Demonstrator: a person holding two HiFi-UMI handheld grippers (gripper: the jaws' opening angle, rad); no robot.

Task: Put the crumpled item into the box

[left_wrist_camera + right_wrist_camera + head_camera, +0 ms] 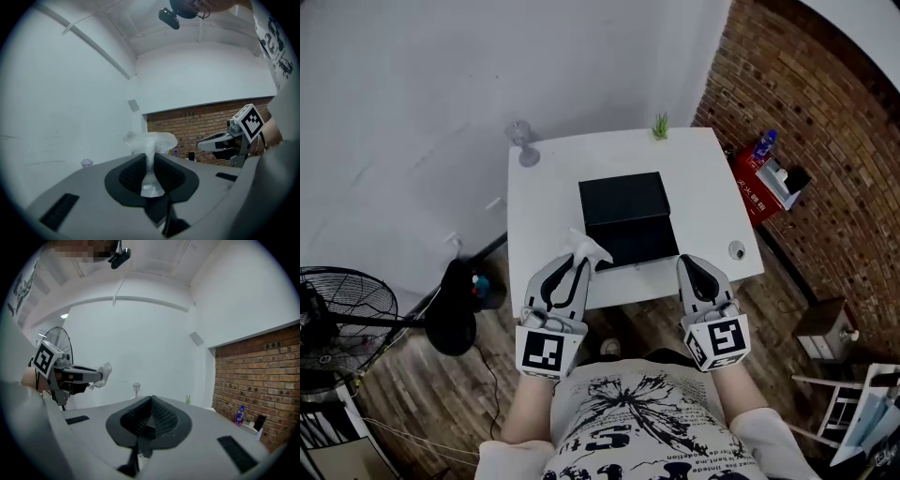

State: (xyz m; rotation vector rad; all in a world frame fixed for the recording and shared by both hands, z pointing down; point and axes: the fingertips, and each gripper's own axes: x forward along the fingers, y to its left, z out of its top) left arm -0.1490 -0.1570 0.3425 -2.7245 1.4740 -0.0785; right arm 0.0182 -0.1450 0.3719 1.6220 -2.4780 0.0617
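Left gripper view: left claw point(151, 161) clamps the crumpled item point(152, 140); right claw point(151, 400) closed, empty; box point(625, 217) lies on the table point(544, 192)

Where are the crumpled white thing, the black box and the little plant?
crumpled item point(151, 140): left gripper view, its puffed top.
black box point(623, 199): head view, its far half.
little plant point(660, 126): head view, its green leaves.
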